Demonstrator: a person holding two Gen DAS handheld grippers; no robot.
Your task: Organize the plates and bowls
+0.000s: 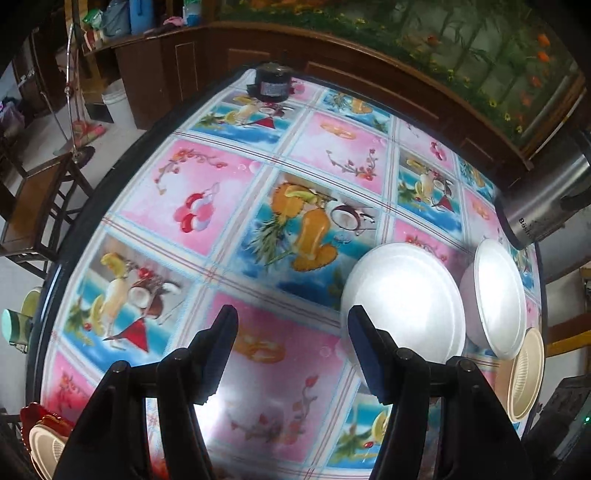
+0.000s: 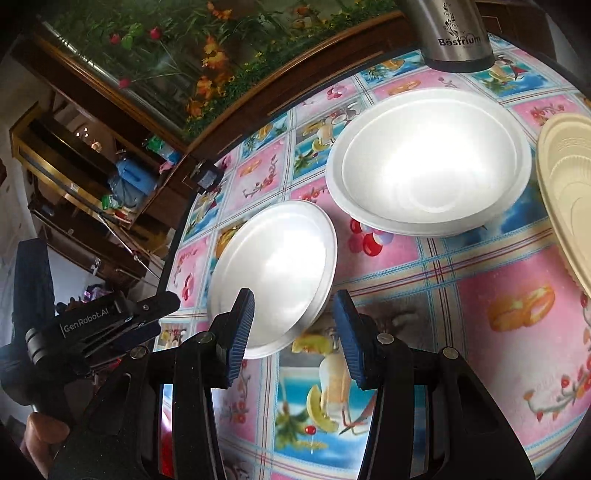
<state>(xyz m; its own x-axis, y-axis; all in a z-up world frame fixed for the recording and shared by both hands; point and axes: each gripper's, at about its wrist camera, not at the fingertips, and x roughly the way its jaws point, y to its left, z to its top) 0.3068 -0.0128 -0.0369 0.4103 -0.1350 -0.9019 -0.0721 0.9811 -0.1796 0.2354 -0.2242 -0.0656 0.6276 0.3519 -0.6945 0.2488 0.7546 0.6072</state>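
A round table under a fruit-and-flower printed cloth is seen in both views. Only in the left wrist view are a small black appliance at the far rim in the upper middle, a wooden chair at the left edge and a cream item beside something red in the lower left corner shown. Only in the right wrist view is the left gripper itself seen, at the left edge, with a fingertip below it; the name on the steel flask at the top is also read clearly there.

The left gripper is held with jaws spread and nothing between them; the white plate lies just right of its right finger, the white bowl further right, and the cream plate at the lower right rim.

The right gripper is likewise spread and empty. The white plate lies just beyond and left of its jaws, its near edge partly covered by the left finger; the white bowl sits in the upper right, the cream plate at the right edge.
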